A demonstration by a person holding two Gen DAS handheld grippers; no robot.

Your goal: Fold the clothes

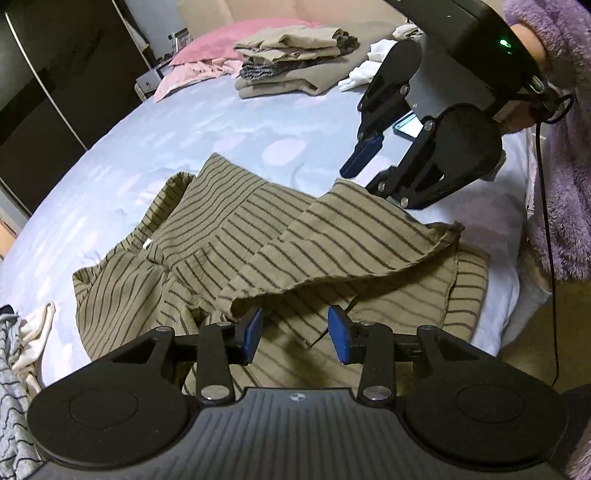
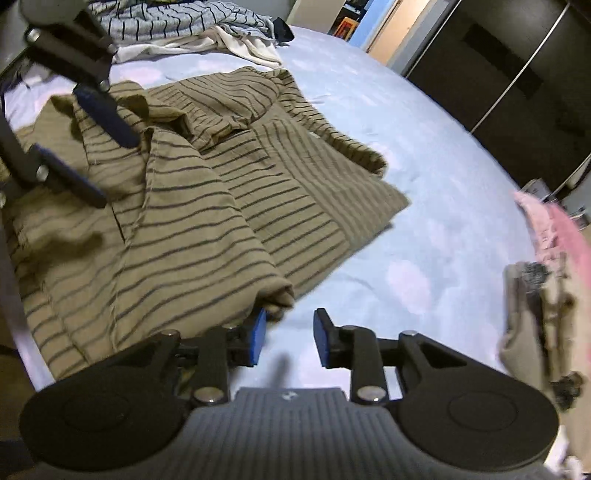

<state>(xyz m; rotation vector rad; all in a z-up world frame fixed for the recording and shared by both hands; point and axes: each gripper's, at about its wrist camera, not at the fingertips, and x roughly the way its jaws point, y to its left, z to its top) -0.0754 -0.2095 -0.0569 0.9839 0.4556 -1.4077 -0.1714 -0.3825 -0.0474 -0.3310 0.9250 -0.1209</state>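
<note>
The striped shirt [image 1: 258,243] is laid partly folded on the bed [image 1: 207,125] so the next fold can be made. Both the left gripper [image 1: 295,334] and the right gripper [image 2: 289,338] are seen partly open, with nothing held. The folded stack [image 1: 291,59] at 12 o'clock is shown clearly only in the left view, while unfolded clothes [image 2: 177,22] at 11 o'clock are shown clearly in the right view.

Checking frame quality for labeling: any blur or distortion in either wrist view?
Left wrist: sharp, striped shirt crisp, strong fisheye curving the bed. Right wrist: motion blur, worst at the right edge on the folded pile; dim room, no glare.
</note>
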